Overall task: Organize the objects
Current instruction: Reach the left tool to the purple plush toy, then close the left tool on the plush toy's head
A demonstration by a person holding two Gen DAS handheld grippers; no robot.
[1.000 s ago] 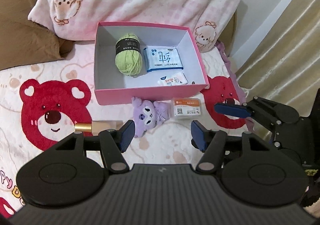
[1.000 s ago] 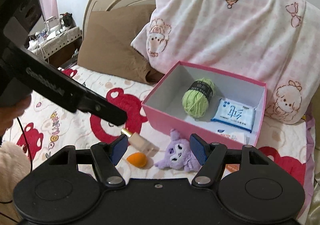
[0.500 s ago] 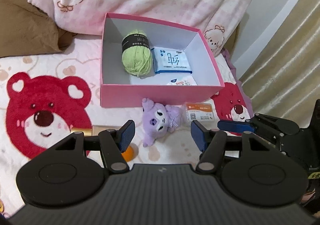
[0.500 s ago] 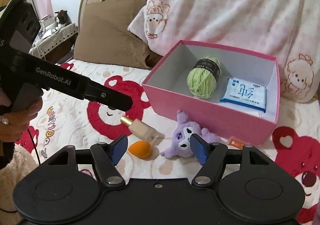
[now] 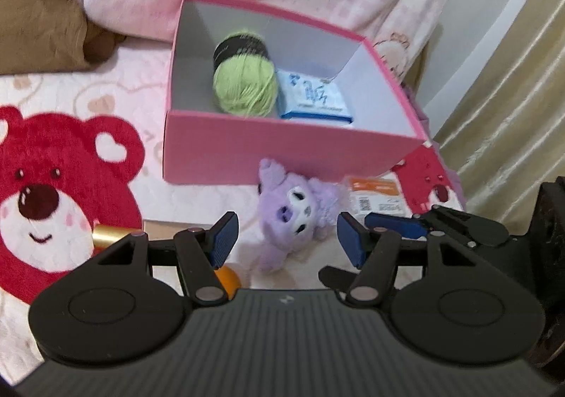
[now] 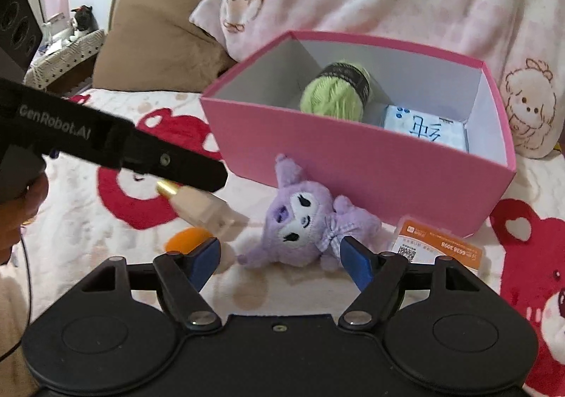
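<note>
Both grippers point forward and downward. The left gripper (image 5: 286,238) holds its blue-padded fingers (image 5: 223,237) apart with nothing between them. The right gripper (image 6: 280,262) has just been opening its fingers (image 6: 356,264), with nothing clamped. A hand (image 6: 21,206) grips the left gripper's handle at the left edge of the right wrist view.

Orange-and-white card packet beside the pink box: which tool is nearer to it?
Right. The right tool has the orange-and-white card packet just beyond its right finger; the left tool sits further left, facing the purple plush toy.
</note>
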